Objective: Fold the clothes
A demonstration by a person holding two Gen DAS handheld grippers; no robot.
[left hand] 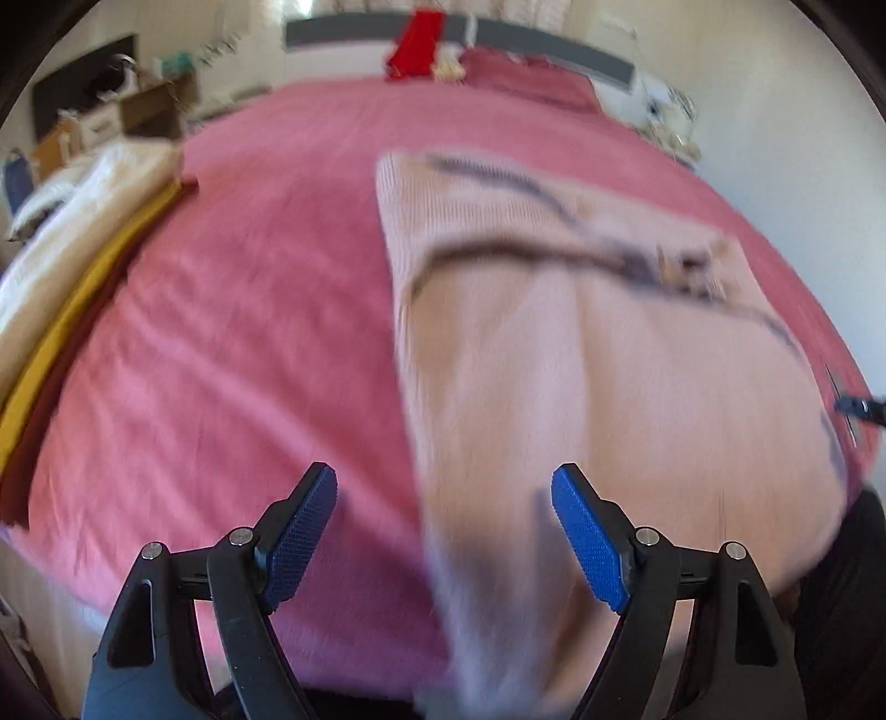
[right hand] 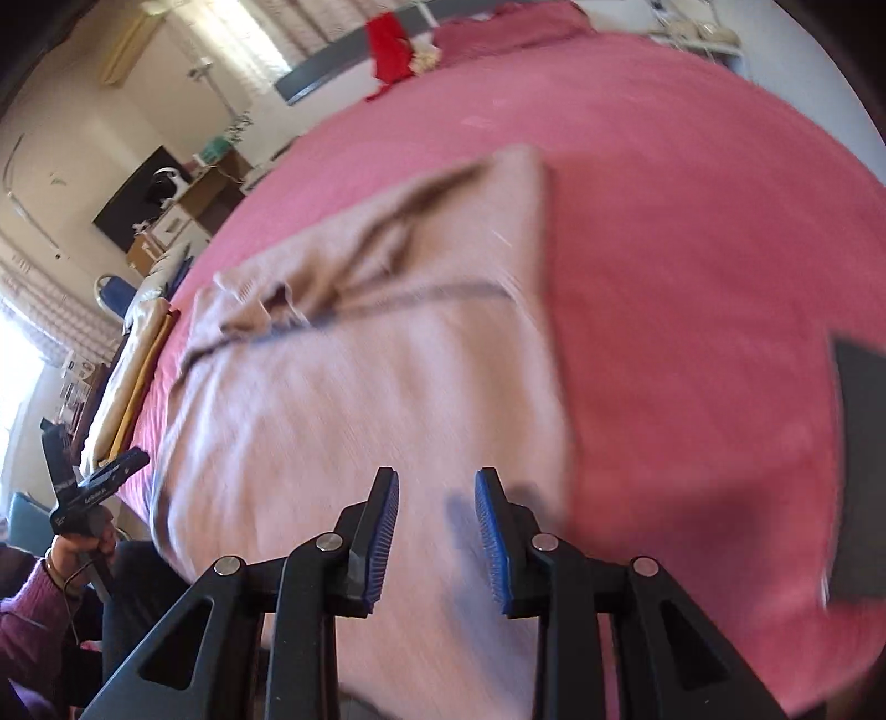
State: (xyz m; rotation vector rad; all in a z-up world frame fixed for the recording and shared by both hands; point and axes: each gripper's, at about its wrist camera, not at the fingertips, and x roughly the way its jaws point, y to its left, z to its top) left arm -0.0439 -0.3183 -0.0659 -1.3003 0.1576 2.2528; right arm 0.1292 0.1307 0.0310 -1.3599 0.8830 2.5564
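Note:
A pale pink knit garment (left hand: 554,332) with dark trim lies spread flat on the pink bed cover (left hand: 249,304); both views are motion-blurred. My left gripper (left hand: 443,482) is open wide above the garment's near left edge, with nothing between its blue pads. My right gripper (right hand: 436,482) hovers over the garment (right hand: 360,387) close to its right edge, with the pads apart and only cloth below them. In the right wrist view a hand holds the left gripper (right hand: 94,443) at the far left. The right gripper's tip (left hand: 864,410) pokes in at the left view's right edge.
A stack of folded cream and yellow clothes (left hand: 83,232) lies along the bed's left side. A red item (left hand: 415,44) and a pink pillow (left hand: 526,77) sit by the headboard. A dark flat object (right hand: 861,471) lies on the cover (right hand: 692,249) at right.

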